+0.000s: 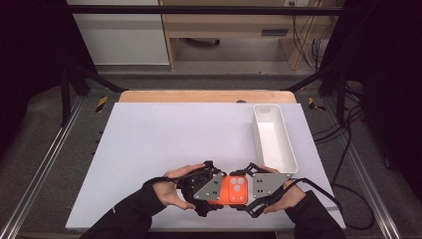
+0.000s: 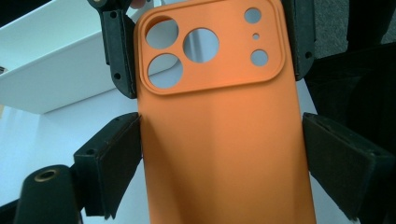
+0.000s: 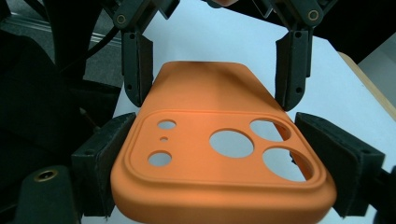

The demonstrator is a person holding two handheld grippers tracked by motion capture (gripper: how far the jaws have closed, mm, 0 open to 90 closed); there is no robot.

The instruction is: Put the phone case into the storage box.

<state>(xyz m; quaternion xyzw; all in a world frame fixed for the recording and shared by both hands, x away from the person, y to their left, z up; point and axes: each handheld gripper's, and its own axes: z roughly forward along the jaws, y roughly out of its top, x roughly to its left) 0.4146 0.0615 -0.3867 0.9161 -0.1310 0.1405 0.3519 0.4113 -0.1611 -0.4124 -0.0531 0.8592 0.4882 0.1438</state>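
An orange phone case (image 1: pixel 234 189) with round camera holes is held between both grippers just above the table's front edge. My left gripper (image 1: pixel 219 192) grips its plain end: in the left gripper view its jaws press both long sides of the case (image 2: pixel 224 140). My right gripper (image 1: pixel 250 189) grips the camera end, and in the right gripper view its pads clamp the sides of the case (image 3: pixel 219 154) beside the raised camera block. Each view also shows the other gripper's jaws on the far end of the case. Both grippers are shut on it.
A long white bin (image 1: pixel 259 134) stands at the table's right, just beyond the right hand, and appears at the upper left as the white bin (image 2: pixel 51 56) in the left gripper view. The white table top (image 1: pixel 174 139) stretches ahead and to the left. Cables trail off the right edge.
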